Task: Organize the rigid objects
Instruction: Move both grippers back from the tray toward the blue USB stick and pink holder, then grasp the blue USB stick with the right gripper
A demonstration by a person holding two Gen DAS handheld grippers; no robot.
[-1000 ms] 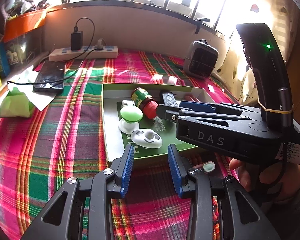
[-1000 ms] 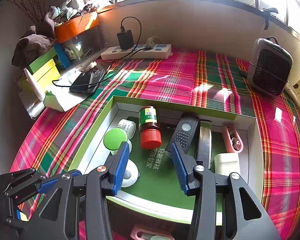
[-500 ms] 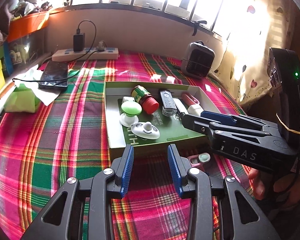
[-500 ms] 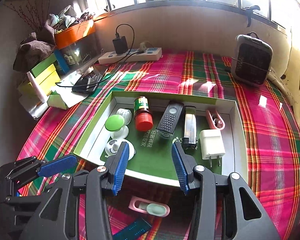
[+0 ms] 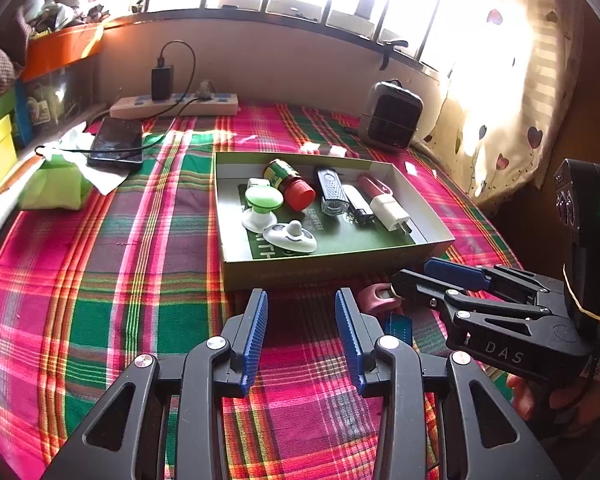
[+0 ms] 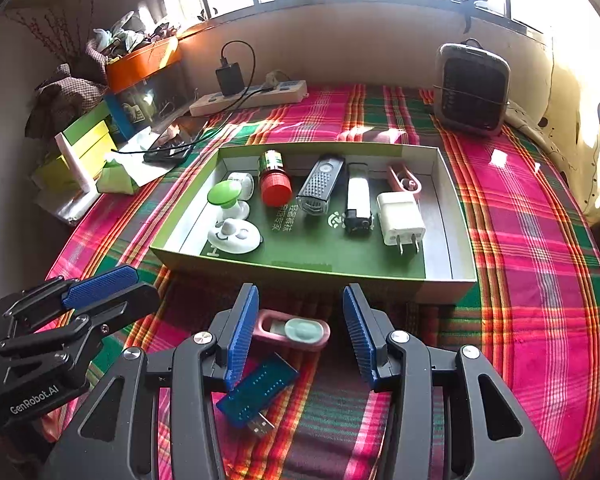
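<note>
Pink plastic shows whole only from the right wrist: the pink case (image 6: 293,331) with its pale round button lies flat on the plaid cloth (image 6: 540,240), and the blue USB stick (image 6: 257,390) lies just nearer the camera, plug end toward it. From the left wrist both are mostly hidden behind the right gripper (image 5: 416,280) — only a pink end and a blue sliver peek out.

Seen from its own camera, the right gripper (image 6: 298,330) hangs parted and empty, the case between its blue pads but untouched. The left gripper (image 5: 301,330) is likewise spread, holding nothing, bare cloth between its fingers.

Both loose items sit just outside the near wall of the green box (image 6: 300,270). Inside, the front strip of floor is free — the bottle, plug and others crowd the back.
</note>
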